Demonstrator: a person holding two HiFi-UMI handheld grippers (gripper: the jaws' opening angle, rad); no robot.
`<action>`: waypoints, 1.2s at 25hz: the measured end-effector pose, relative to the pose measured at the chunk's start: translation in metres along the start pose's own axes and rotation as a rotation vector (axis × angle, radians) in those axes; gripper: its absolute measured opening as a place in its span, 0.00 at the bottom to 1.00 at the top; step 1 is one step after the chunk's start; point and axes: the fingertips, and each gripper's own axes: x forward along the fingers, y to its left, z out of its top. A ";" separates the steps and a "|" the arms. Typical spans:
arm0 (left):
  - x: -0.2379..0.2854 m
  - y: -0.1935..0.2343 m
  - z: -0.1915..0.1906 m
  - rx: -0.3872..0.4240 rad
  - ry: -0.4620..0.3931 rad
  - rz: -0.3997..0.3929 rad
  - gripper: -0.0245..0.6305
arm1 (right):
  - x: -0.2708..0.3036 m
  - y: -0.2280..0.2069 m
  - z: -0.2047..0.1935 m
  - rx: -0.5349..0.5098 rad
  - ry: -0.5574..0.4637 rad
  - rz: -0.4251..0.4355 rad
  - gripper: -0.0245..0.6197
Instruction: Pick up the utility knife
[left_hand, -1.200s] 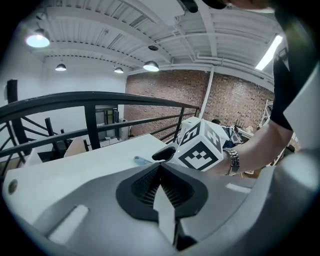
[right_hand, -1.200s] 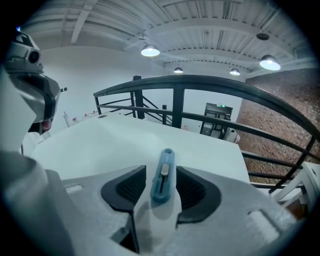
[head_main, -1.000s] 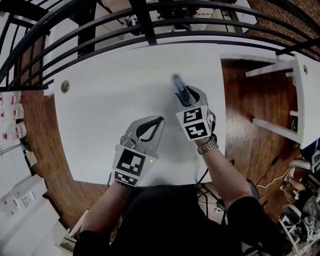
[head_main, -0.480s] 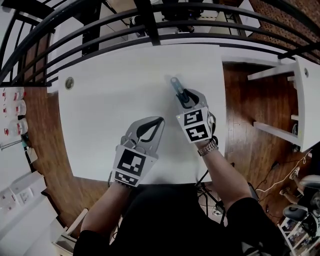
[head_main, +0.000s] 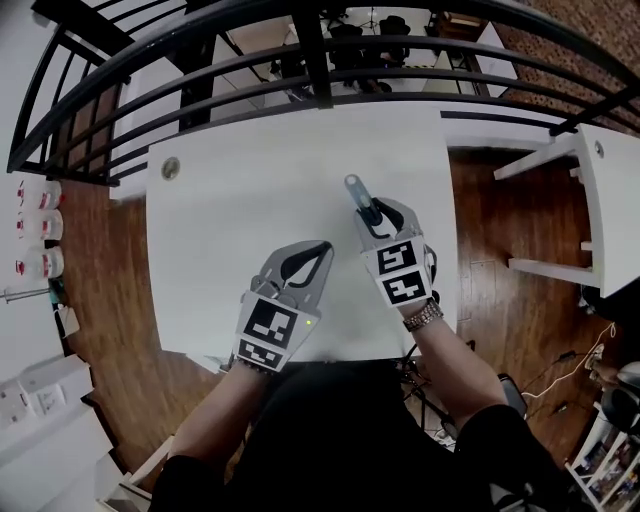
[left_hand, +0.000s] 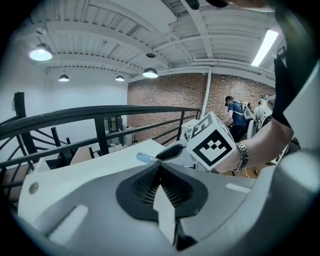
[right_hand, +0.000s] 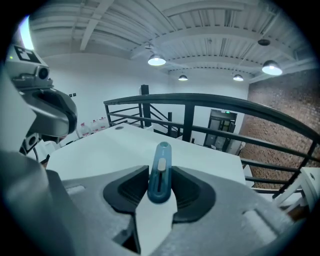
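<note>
Right claw (head_main: 373, 213) clenched on utility knife (head_main: 356, 190), tip toward 11 o'clock, seemingly just clear of white worktop (head_main: 240, 200). Left claw (head_main: 316, 250) pinched together, empty, at 7 o'clock. Risk: slim smooth handle pivoting or slipping out of a short grip. Black railing (head_main: 300, 55) at 12 o'clock; wooden floor (head_main: 490, 250) at 3 o'clock.

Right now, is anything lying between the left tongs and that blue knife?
Nothing: in the head view only bare white table separates the left tongs from the utility knife.

utility knife (right_hand: 160, 172): smooth blue plastic, slightly glossy
table (head_main: 250, 200): smooth matt white
floor (head_main: 105, 270): polished wood
railing (right_hand: 215, 102): dark painted metal
</note>
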 end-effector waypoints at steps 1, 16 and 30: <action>-0.007 -0.001 0.000 0.007 -0.009 -0.001 0.06 | -0.007 0.007 0.003 -0.005 -0.006 0.000 0.24; -0.173 0.013 -0.031 0.021 -0.151 0.037 0.06 | -0.103 0.177 0.037 -0.051 -0.079 0.014 0.24; -0.232 0.001 -0.028 0.002 -0.224 0.088 0.06 | -0.162 0.222 0.050 -0.073 -0.157 0.028 0.24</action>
